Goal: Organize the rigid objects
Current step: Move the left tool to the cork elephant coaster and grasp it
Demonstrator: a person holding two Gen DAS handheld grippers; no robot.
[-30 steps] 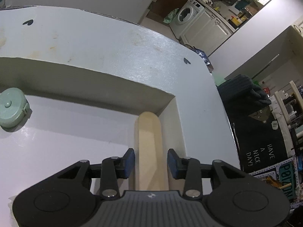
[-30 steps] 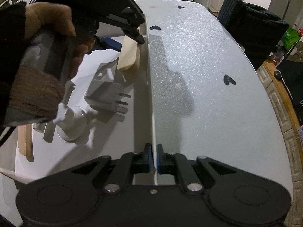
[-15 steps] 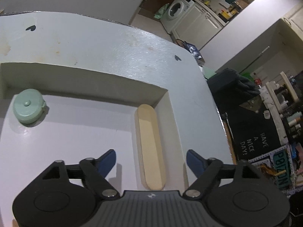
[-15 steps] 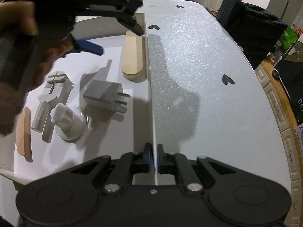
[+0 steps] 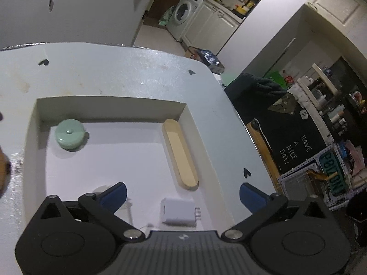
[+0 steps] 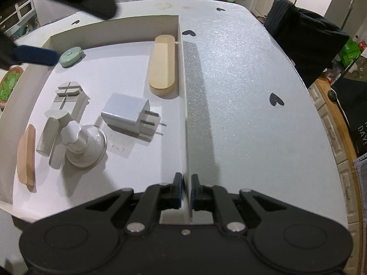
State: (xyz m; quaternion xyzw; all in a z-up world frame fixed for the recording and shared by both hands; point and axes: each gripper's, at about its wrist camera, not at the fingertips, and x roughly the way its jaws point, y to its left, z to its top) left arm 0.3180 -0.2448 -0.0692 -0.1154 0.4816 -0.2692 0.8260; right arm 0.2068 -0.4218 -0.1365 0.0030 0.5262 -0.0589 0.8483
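Along the right wall of the shallow white box (image 6: 181, 105), the pale wooden stick stack (image 6: 162, 65) lies flat, just beside that wall and near the far corner. Right gripper (image 6: 185, 190) has its jaws clamped on the wall's near end. Left gripper (image 5: 182, 197) hangs above the box, jaws wide apart and holding nothing. Bare floor shows between the stack and the green tape measure (image 6: 70, 56). Nearer lie the white plug adapter (image 6: 128, 116), a suction cup (image 6: 86, 146), and a grey tool (image 6: 60, 114); outside, the grey surface (image 6: 252, 114) extends rightward.
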